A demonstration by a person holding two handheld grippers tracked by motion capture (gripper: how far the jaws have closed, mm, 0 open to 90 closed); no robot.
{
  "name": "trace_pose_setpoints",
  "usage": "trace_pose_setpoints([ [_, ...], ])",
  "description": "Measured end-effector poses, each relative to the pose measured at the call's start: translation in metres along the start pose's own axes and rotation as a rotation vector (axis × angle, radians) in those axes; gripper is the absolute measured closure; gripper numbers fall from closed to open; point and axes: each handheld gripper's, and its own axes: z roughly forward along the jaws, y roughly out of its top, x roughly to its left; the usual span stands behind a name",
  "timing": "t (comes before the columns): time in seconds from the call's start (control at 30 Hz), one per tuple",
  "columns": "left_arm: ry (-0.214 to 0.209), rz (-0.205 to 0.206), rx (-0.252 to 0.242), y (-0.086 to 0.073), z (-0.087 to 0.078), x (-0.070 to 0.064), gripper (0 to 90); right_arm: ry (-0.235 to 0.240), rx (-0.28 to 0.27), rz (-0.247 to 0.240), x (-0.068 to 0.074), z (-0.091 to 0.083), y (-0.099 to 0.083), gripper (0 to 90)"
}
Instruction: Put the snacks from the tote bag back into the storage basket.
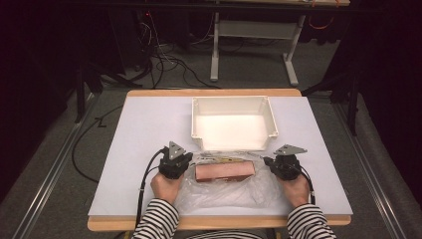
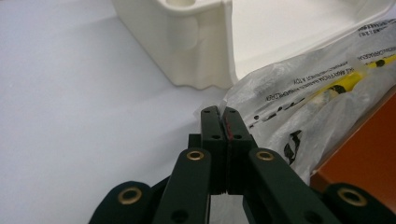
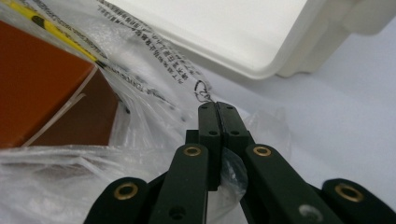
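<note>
Tabletop in pale grey-white spreads under everything I am working on, and toward its far side stands the white bin, open side up, its near wall close to the far edge of the bag. Between my two hands lies the clear plastic bag, crinkled, printed with black text and a yellow stripe, and inside it rests the brown box, lying flat with its long side across the table. My left gripper sits at the bag's left end and my right gripper at its right end, so the box lies squarely between them, touched by neither. In the left gripper view my fingers are pressed together with no gap, and a thin edge of bag film is pinched at their tips, the box's orange-brown face off to the right. In the right gripper view my fingers are likewise closed tight, a fold of clear film caught between them, with the box to the left and the bin's corner beyond.
</note>
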Motion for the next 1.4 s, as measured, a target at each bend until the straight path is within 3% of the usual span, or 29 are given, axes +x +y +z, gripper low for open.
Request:
trace_pose_setpoints([
  [0.2,0.041,0.049,0.084,-0.008,0.014,0.0,90.0,-0.015,0.031,0.01,-0.004,0.006,-0.007,90.0],
  [0.33,0.045,0.04,0.09,-0.006,0.015,0.001,89.7,-0.023,0.024,0.012,-0.004,0.008,-0.007,90.0],
  [0.4,0.047,0.044,0.066,-0.004,0.006,-0.001,85.2,-0.027,0.027,0.012,-0.003,0.007,-0.007,90.0],
  [0.5,0.025,0.041,0.008,-0.001,-0.018,-0.002,70.7,-0.026,0.025,0.006,-0.003,0.007,-0.008,90.0],
  [0.63,-0.02,0.054,-0.023,-0.002,-0.05,-0.009,60.2,-0.03,0.024,-0.002,-0.001,0.008,-0.007,90.0],
  [0.7,-0.048,0.059,-0.026,-0.007,-0.063,-0.013,57.0,-0.031,0.022,-0.006,-0.001,0.008,-0.007,90.0],
  [0.83,-0.076,0.075,0.008,-0.018,-0.069,-0.022,52.6,-0.031,0.022,-0.01,-0.001,0.008,-0.007,90.0],
  [0.9,-0.073,0.093,0.028,-0.023,-0.065,-0.025,53.4,-0.031,0.022,-0.011,0.0,0.008,-0.007,90.0],
  [1.0,-0.078,0.078,0.074,-0.026,-0.054,-0.022,63.4,-0.031,0.022,-0.011,0.0,0.008,-0.007,90.0],
  [1.13,-0.05,0.061,0.122,-0.026,-0.035,-0.015,84.7,-0.033,0.022,-0.017,0.0,0.008,-0.007,90.0],
  [1.17,-0.026,0.059,0.135,-0.025,-0.031,-0.012,89.6,-0.034,0.021,-0.02,0.0,0.008,-0.007,90.0],
  [1.27,0.032,0.044,0.168,-0.026,-0.018,-0.005,90.0,-0.043,0.022,-0.027,-0.002,0.009,-0.007,90.0],
  [1.4,0.076,0.057,0.142,-0.027,-0.015,-0.007,90.0,-0.054,0.025,-0.017,-0.005,0.01,-0.005,86.3],
])
